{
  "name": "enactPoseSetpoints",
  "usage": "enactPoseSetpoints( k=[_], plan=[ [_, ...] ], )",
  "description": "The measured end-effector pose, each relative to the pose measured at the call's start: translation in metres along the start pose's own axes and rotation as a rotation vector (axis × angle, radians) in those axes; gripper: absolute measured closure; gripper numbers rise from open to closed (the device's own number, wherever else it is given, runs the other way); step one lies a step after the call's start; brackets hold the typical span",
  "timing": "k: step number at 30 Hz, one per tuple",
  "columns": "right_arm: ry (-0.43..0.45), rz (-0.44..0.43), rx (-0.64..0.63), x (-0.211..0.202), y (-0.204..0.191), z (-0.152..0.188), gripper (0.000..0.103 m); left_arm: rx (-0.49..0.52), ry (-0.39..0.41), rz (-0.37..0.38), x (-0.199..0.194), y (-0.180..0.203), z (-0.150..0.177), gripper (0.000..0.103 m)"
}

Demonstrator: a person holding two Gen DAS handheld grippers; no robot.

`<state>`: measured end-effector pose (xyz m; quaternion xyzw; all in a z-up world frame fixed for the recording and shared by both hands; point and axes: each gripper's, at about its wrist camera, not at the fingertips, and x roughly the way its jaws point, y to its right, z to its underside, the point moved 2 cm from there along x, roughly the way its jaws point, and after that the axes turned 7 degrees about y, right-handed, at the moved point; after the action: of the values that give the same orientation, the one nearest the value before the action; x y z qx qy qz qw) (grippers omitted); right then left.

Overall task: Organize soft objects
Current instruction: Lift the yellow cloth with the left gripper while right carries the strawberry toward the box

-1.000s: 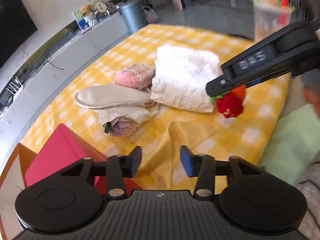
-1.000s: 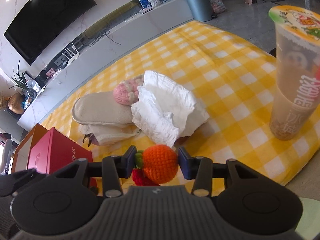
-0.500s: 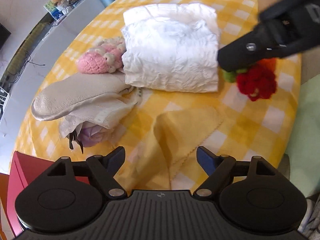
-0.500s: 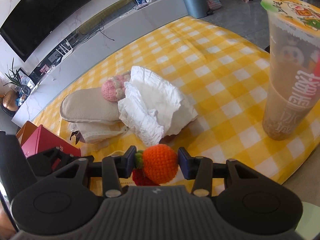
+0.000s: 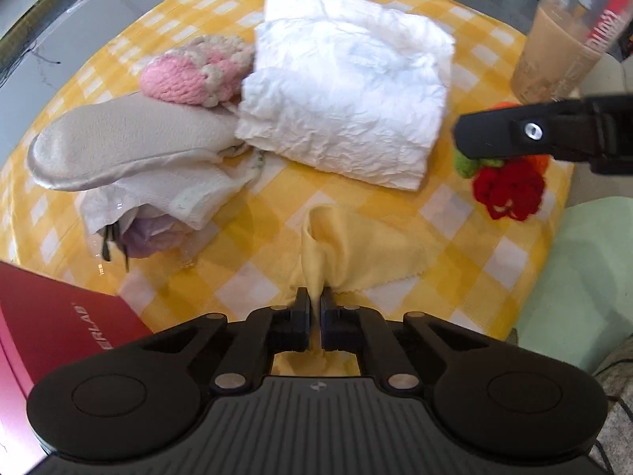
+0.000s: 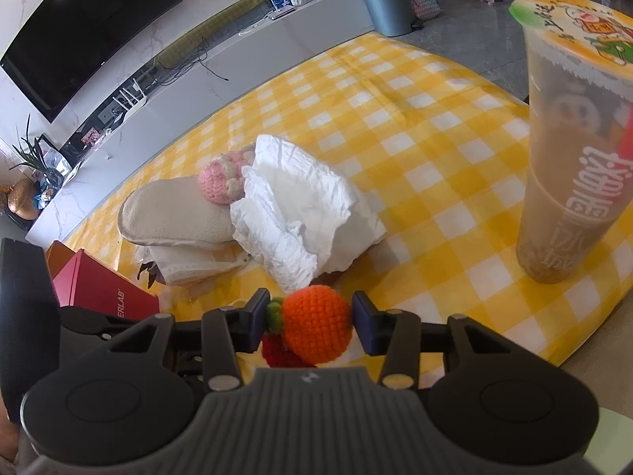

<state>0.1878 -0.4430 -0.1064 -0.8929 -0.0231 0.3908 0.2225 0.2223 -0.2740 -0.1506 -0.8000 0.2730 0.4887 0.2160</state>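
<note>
The left gripper [image 5: 315, 308] has just been closing, and now its jaws are pressed together on a fold of the yellow cloth [image 5: 356, 249], which rises in a small ridge from the worktop [image 5: 467, 213] up into the pads. The rest of this cloth lies flat on the yellow checked cover at the near edge. The right gripper [image 6: 312, 316] pinches a crocheted orange ball [image 6: 317, 322] between its two pads; a green knitted piece and a red crocheted flower [image 5: 508, 190] hang from the same toy, under the gripper. In the left wrist view this gripper comes in from the right side, above the near right part of the worktop, and the flower hangs below its finger. Further away, in the middle of the worktop, there is a folded white crinkled item [image 5: 348, 103], it looks like a diaper. At its left side a pink and cream crocheted toy [image 5: 194, 75] touches it. Nearer and more left, a beige insole [image 5: 126, 142] rests on a white folded cloth [image 5: 174, 194], and a pale purple flower [image 5: 146, 237] shows from under this pile. A red box [image 5: 55, 332] stands at the near left corner. A tall plastic cup of milk tea [image 6: 573, 166] stands upright at the far right, well apart from the soft things.
</note>
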Motion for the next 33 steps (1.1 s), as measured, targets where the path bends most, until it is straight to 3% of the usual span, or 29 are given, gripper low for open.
enactPoseSetpoints(
  k=[3,9,15,18,25,33],
  plan=[
    [0.005,-0.009,0.003,-0.002,0.0,-0.001,0.058,-0.019,0.027,0.034,-0.006,0.006,0.001,0.099],
    [0.021,-0.026,0.013,-0.007,0.005,-0.003,0.058,-0.074,0.165,0.04,-0.049,0.012,0.001,0.099],
    [0.06,-0.086,0.053,-0.023,0.008,-0.005,0.058,-0.174,0.324,0.066,-0.115,0.004,0.009,0.099],
    [0.072,-0.144,0.042,-0.033,-0.003,-0.005,0.058,-0.208,0.454,0.067,-0.168,-0.004,0.029,0.099],
    [0.13,-0.334,-0.016,-0.067,-0.052,-0.004,0.058,-0.387,0.669,-0.04,-0.261,-0.045,0.091,0.099],
    [0.11,-0.477,-0.155,-0.083,-0.139,0.016,0.058,-0.596,0.735,-0.221,-0.285,-0.103,0.151,0.099]
  ],
)
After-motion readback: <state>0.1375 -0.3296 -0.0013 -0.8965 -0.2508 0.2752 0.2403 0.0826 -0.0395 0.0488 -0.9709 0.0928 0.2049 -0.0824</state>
